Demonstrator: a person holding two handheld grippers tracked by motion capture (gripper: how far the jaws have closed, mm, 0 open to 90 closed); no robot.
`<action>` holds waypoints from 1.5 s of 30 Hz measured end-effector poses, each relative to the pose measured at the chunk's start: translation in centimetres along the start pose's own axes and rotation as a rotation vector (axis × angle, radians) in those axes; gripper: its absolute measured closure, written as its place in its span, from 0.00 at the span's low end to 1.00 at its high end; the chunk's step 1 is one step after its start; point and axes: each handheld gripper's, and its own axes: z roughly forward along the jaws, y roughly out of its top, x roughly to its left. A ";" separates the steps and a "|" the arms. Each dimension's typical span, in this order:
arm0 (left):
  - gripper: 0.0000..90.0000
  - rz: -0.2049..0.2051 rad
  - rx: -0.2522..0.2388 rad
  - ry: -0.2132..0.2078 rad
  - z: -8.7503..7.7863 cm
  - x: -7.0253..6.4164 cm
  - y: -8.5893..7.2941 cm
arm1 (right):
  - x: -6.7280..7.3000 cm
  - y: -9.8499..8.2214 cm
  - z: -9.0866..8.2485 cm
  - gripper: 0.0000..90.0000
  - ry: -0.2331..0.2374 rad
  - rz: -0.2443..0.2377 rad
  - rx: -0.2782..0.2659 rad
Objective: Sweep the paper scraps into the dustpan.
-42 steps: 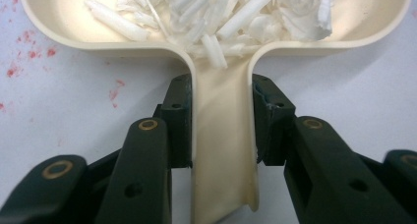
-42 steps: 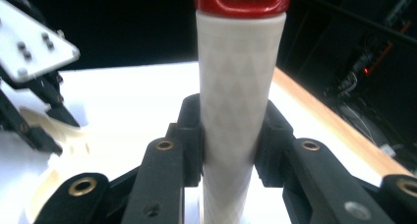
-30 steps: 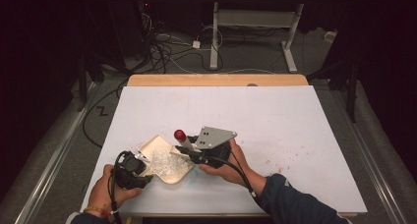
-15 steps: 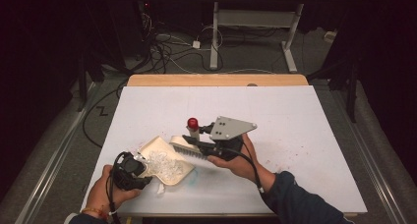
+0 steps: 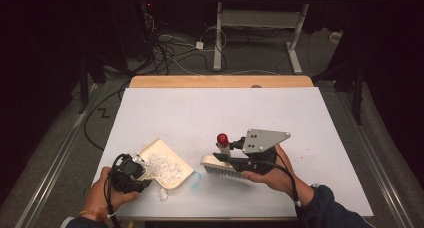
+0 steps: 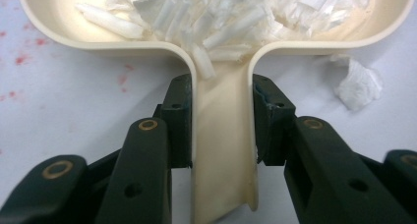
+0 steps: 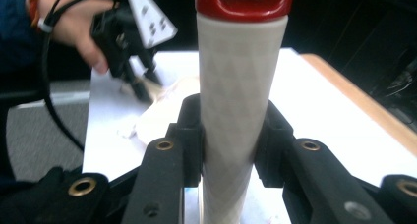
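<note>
A cream dustpan (image 5: 165, 160) lies on the white table near its front left, holding a heap of white paper shreds (image 5: 162, 165). My left gripper (image 5: 140, 172) is shut on the dustpan's handle (image 6: 222, 135), pads pressed on both sides. A white brush (image 5: 222, 167) with a red-capped handle (image 7: 240, 76) hangs just above the table, right of the pan and apart from it. My right gripper (image 5: 227, 157) is shut on that handle, with its bristles pointing down toward the table. One loose shred (image 6: 359, 81) lies on the table beside the pan's right edge.
The white table top (image 5: 280, 113) stretches open behind and to the right of both hands. A wooden board edge (image 5: 220, 81) runs along its far side. Cables (image 5: 170, 48) and desk legs (image 5: 218, 33) stand on the dark floor beyond.
My right gripper has carried the brush to the right and slightly up, away from the dustpan. The left gripper and the pan have stayed put.
</note>
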 end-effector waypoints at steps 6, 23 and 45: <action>0.70 -0.007 -0.001 0.001 0.0 0.7 -0.2 | -0.2 -0.3 2.0 0.78 0.009 0.003 0.032; 0.70 -0.051 -0.013 0.007 0.4 1.7 -0.5 | 1.5 2.7 3.5 0.78 0.101 0.042 -0.159; 0.70 -0.045 -0.011 0.007 0.5 1.7 -0.6 | 5.0 3.5 8.7 0.78 0.192 -0.008 -0.022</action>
